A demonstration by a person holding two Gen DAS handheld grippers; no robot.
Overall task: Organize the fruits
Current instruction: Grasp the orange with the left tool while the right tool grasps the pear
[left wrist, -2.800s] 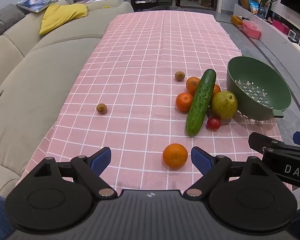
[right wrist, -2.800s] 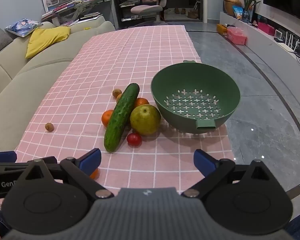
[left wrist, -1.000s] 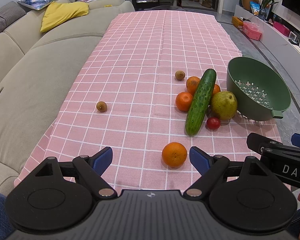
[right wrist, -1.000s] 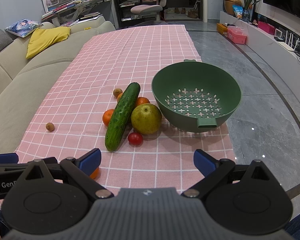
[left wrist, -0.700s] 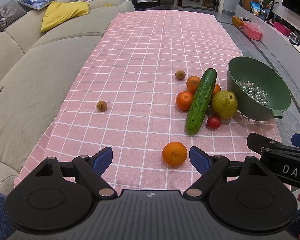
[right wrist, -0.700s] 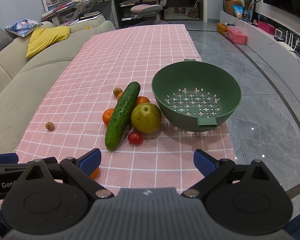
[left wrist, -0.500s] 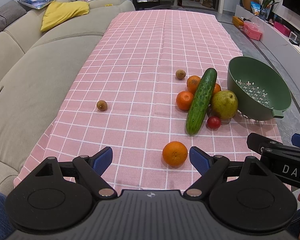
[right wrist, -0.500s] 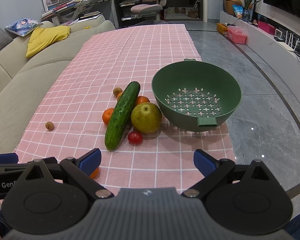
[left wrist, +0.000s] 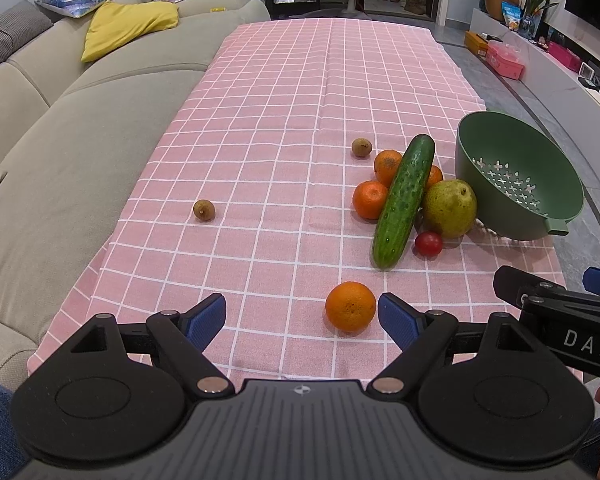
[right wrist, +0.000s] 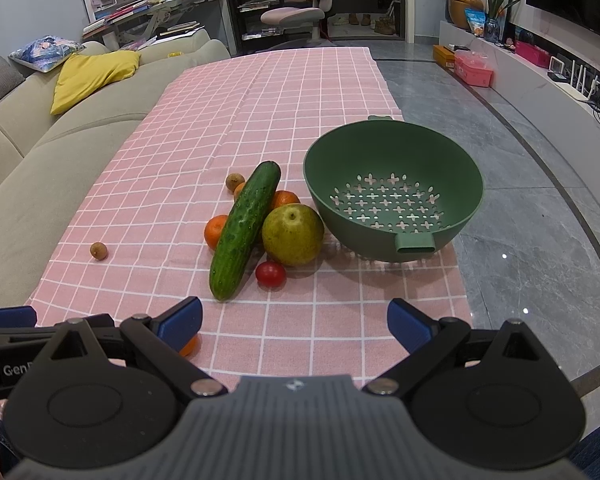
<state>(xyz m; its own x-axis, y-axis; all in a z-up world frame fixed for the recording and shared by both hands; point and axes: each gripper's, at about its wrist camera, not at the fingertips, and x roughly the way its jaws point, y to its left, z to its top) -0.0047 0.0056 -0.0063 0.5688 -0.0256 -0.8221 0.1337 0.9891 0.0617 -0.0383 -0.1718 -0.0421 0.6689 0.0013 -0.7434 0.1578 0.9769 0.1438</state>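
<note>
Green colander [right wrist: 392, 168] sits right of the cucumber [right wrist: 246, 234]; your left gripper [left wrist: 302, 316] and right gripper [right wrist: 294, 320] both gape wide, holding nothing.

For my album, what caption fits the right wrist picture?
Open right hand-held gripper faces a cucumber, pear, tomato and green colander.

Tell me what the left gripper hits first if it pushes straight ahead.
Likely the lone orange, lying on the pink tablecloth just inside the right finger of the open left gripper, though depth is unclear.
</note>
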